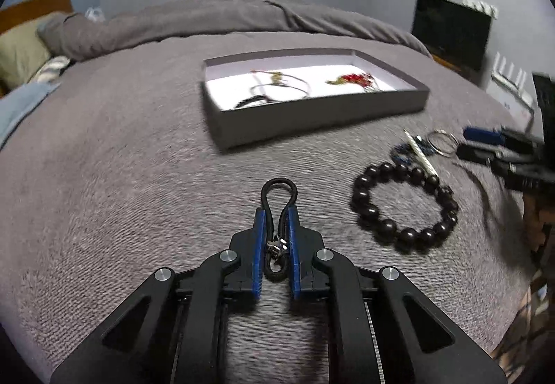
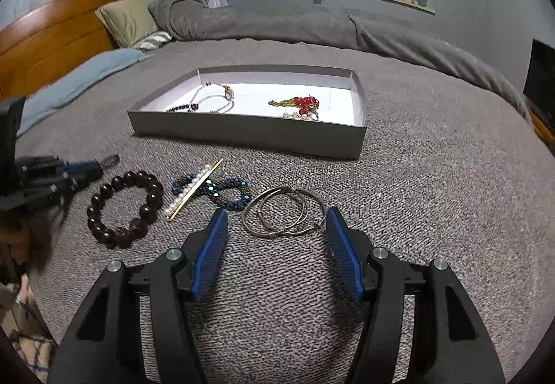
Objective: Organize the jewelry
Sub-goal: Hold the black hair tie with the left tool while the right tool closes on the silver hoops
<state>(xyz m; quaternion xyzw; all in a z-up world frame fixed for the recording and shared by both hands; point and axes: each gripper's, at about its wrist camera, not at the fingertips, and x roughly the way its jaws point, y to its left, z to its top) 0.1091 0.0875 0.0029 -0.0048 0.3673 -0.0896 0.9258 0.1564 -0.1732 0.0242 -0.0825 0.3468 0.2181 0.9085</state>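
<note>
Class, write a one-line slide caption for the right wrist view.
Open right gripper approaches silver bangles on the bed, grey jewelry box beyond.

Glossy dark bead bracelet [image 2: 125,208] on rough knitted grey blanket [image 2: 433,193].

The bed [image 2: 416,176] wears a grey blanket with a fine woven rib, and on it the box [image 2: 242,132] is grey outside and white within, holding red beads [image 2: 303,103] on an olive-gold chain. Nearer than the box lie a dark brown bead bracelet [image 2: 125,207], a blue beaded bracelet [image 2: 222,191], a gold pin with white pearls [image 2: 192,189] and silver bangles [image 2: 281,215]. Both tongs, left [image 1: 277,214] and right [image 2: 275,221], are black with blue ribbed pads, the left on a black cord bracelet [image 1: 277,186].
</note>
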